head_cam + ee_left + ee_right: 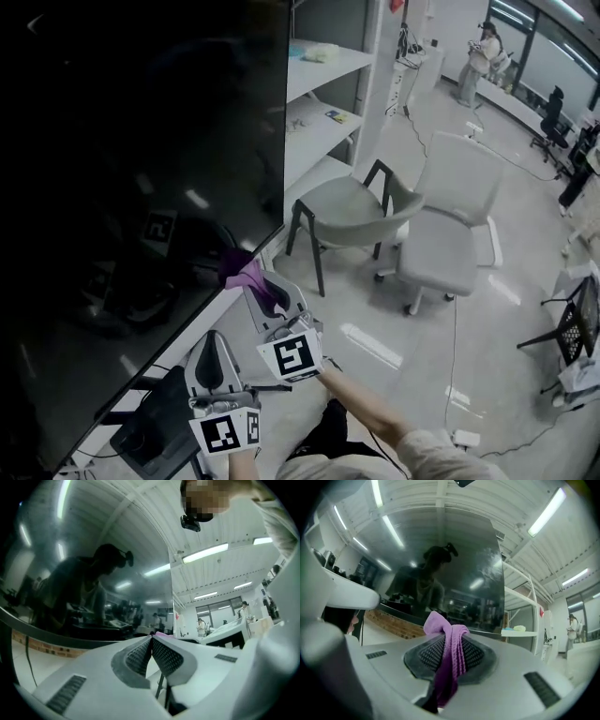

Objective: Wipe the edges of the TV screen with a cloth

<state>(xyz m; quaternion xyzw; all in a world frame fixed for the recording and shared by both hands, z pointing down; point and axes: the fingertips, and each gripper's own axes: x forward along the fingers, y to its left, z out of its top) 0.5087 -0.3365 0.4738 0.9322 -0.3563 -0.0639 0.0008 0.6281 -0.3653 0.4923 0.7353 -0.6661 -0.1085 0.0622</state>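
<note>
A large dark TV screen (141,187) fills the left of the head view, and its bottom edge runs diagonally down to the left. My right gripper (255,281) is shut on a purple cloth (246,275), held close to the screen's lower right corner. In the right gripper view the purple cloth (447,656) is pinched between the jaws, with the TV screen (440,583) straight ahead. My left gripper (214,354) sits lower, near the bottom edge, its jaws pressed together on nothing. The left gripper view shows its pads (161,656) touching below the TV screen (89,588).
A white shelf unit (323,103) stands right of the TV. A grey chair (352,211) and a white office chair (450,225) stand on the floor beside it. A black object (155,427) lies below the screen. A person (483,52) stands far off at the back.
</note>
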